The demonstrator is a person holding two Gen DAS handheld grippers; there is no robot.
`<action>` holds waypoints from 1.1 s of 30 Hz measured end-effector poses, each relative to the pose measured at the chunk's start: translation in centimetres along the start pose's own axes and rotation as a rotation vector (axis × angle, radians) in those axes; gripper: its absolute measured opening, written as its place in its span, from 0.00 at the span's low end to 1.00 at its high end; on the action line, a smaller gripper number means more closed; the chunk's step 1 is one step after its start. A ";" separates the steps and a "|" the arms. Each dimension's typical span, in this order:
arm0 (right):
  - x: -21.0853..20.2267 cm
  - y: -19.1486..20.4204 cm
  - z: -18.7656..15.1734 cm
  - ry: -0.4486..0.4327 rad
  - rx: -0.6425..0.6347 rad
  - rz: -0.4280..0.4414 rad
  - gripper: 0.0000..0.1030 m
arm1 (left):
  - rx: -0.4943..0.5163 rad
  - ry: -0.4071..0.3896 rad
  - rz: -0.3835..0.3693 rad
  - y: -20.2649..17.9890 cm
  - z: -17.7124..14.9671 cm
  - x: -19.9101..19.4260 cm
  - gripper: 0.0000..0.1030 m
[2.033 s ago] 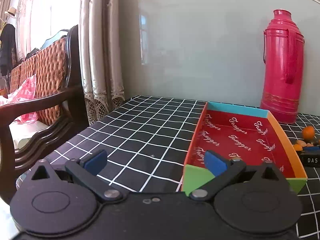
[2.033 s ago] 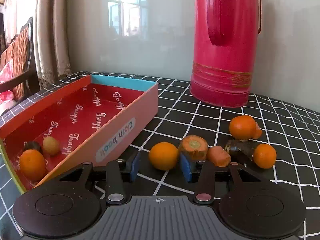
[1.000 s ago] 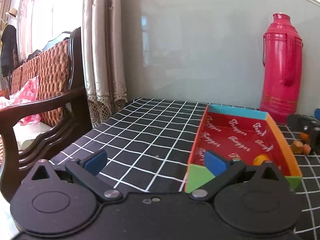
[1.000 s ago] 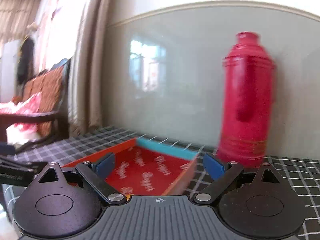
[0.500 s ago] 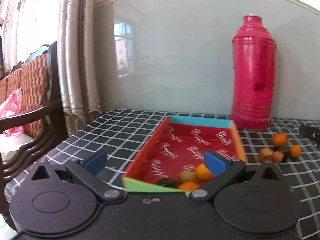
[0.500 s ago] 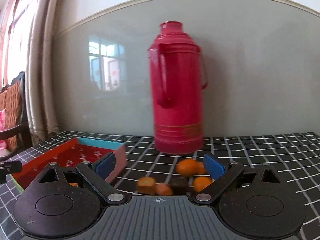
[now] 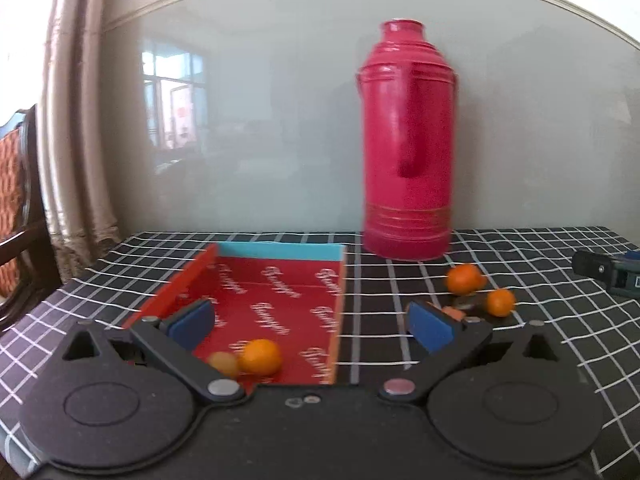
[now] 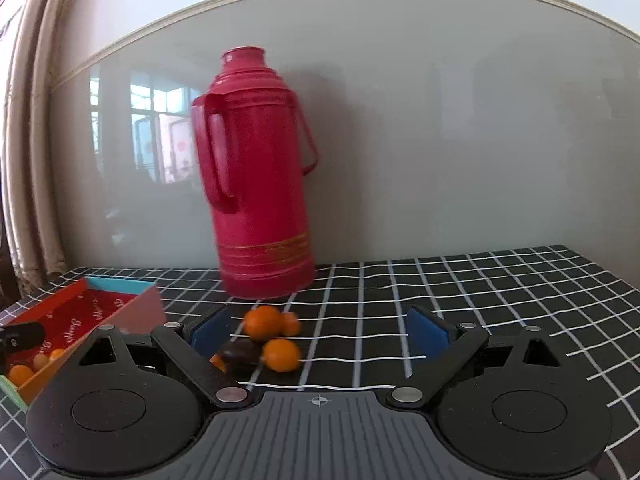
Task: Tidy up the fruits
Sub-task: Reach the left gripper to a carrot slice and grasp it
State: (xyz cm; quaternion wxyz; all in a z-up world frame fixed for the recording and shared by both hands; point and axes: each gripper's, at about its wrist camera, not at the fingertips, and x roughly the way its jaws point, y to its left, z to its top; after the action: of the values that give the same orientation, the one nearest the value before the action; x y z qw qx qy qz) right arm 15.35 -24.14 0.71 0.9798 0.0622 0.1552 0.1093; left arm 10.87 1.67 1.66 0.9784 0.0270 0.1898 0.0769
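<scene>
**You are lining up on the loose fruit, both grippers spread wide and carrying nothing.**
You are aiming the right gripper (image 8: 318,330) at the orange cluster (image 8: 272,338) on the desk (image 8: 500,292), low and left of centre between its blue pads; swing left before closing. The left gripper (image 7: 310,322) is hovering over the red tray (image 7: 280,300), already holding an orange (image 7: 261,356).

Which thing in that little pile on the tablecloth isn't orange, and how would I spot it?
Start at the tall red flask by the wall and look down to the loose pile in front of it, right of the red tray. Among the oranges lies a dark lump, low and brownish-black. It is the only dark piece in the pile.
</scene>
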 end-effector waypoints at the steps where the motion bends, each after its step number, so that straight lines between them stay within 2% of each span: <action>1: -0.1 -0.4 0.0 0.002 0.003 -0.005 0.91 | 0.002 0.002 -0.016 -0.5 0.0 0.2 0.94; 6: -0.7 -2.5 -0.2 0.006 0.022 -0.037 0.91 | 0.040 0.010 -0.074 -3.6 -0.2 1.0 0.94; 12: -0.7 -4.4 -0.3 0.017 0.042 -0.068 0.91 | 0.047 0.055 -0.120 -6.0 -0.3 3.5 0.84; 14: -0.4 -5.0 -0.3 0.020 0.050 -0.080 0.91 | 0.051 0.059 -0.115 -6.7 -0.5 4.6 0.81; 15: -0.2 -5.3 -0.3 0.023 0.057 -0.083 0.91 | 0.062 0.075 -0.111 -7.1 -0.6 5.2 0.78; 17: 0.1 -5.8 -0.2 0.027 0.064 -0.090 0.91 | 0.063 0.122 -0.121 -7.4 -0.7 6.6 0.63; 19: 0.5 -6.3 -0.3 0.036 0.070 -0.095 0.91 | 0.061 0.153 -0.102 -7.6 -0.9 7.8 0.62; 21: 1.1 -6.6 -0.3 0.048 0.070 -0.099 0.91 | 0.048 0.187 -0.098 -7.5 -1.1 8.8 0.54; 31: 2.4 -7.1 -0.2 0.061 0.075 -0.088 0.91 | 0.028 0.240 -0.107 -8.2 -0.6 12.9 0.53; 33: 2.6 -7.0 -0.2 0.062 0.070 -0.088 0.91 | 0.034 0.268 -0.128 -8.6 -0.6 13.6 0.40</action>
State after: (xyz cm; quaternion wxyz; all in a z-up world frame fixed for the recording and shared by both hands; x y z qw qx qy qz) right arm 19.06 -30.24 -1.33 0.9756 0.0864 0.1917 0.0627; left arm 24.34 -4.59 -4.61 0.9466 0.0210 0.3213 0.0139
